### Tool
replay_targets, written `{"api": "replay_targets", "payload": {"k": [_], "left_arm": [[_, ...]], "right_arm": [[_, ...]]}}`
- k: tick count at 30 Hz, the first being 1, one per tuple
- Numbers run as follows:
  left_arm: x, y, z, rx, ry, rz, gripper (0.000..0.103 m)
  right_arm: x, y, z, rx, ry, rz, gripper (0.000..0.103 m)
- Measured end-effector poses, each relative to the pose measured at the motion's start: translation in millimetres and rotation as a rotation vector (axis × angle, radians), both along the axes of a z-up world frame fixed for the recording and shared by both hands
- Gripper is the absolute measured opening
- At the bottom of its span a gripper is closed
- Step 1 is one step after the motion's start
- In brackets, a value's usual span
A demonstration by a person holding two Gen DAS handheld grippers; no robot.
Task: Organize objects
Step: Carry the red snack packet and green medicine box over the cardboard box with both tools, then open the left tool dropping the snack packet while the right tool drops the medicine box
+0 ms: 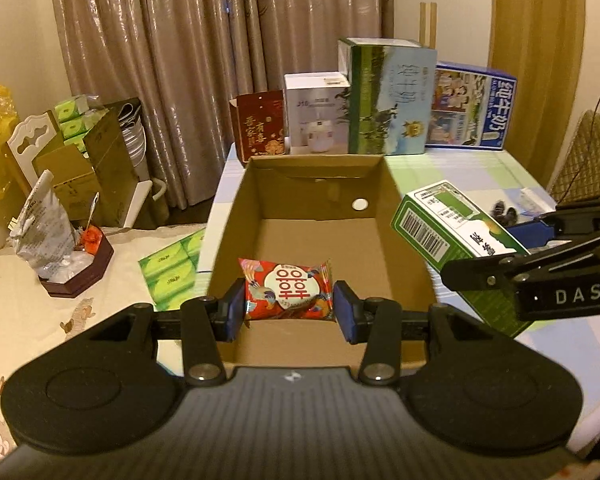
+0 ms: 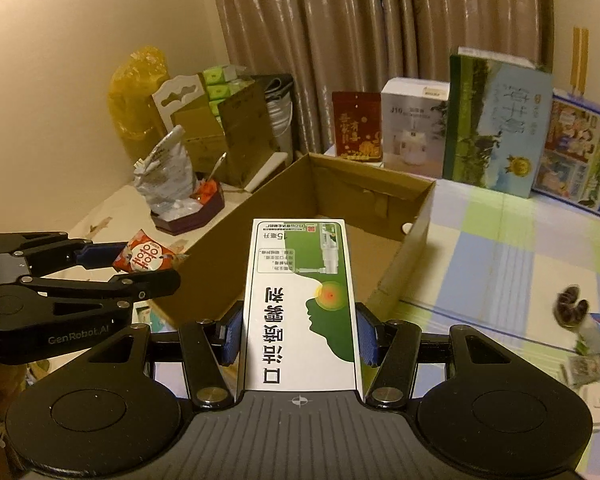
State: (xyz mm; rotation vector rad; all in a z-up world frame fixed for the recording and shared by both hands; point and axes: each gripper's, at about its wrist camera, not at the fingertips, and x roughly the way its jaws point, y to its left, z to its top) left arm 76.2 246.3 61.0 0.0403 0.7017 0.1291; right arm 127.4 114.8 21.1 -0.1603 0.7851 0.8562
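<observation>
The left hand-held gripper [image 1: 289, 312] pinches 1 red snack packet [image 1: 287, 290] by its 2 short ends, low in the centre of the left wrist view, held above the near end of the open cardboard box [image 1: 396, 200]; the packet looks light, soft and crinkly, probably slippery foil, so gripping across its padded middle seems safest. The right hand-held gripper [image 2: 298, 332] clamps 1 green-and-white carton [image 2: 300, 304] across its long sides, centre of the right wrist view, its far end over the box rim; it looks light and stiff yet crushable. Along the surface's [image 2: 500, 240] far edge stand 4 upright packages; the box holds nothing visible.
</observation>
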Motion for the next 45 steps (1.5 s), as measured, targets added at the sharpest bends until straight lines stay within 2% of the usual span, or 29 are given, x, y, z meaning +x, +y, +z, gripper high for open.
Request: {"api": "replay_targets", "payload": {"k": [9,23,24,27,34,38,39,40,41,45], "left_arm": [[38,21,-32,-0.016,0.062,-0.015,0.041],[62,25,-58,-0.017,0.104,-0.029,0.042],[63,26,-59,-0.019,0.106,-0.028,0.045],[65,28,-61,-0.008,0.110,-0.019,0.066],[59,30,-59,0.002,0.100,-0.023,0.066],[56,32,-57,-0.003,0.097,-0.016,0.066],[56,32,-57,-0.001,0.096,-0.016,0.066],[55,32,-57,-0.001,0.095,-0.015,0.066],[54,32,-56,-0.001,0.096,-0.014,0.066],[50,32,-55,-0.009,0.092,-0.013,0.066]], "right_arm": [[34,17,-23,-0.012,0.050,-0.020,0.052],[51,30,-33,-0.002,0.085,-0.039,0.052],[52,31,-34,-0.001,0.087,-0.042,0.052],[56,33,-35,0.002,0.095,-0.049,0.052],[58,34,-35,0.013,0.101,-0.057,0.052],[60,34,-32,0.059,0.095,-0.067,0.053],[61,34,-31,0.080,0.097,-0.065,0.057],[62,32,-29,0.099,0.097,-0.068,0.070],[61,30,-27,0.110,0.089,-0.076,0.077],[62,25,-23,0.110,0.079,-0.088,0.077]]}}
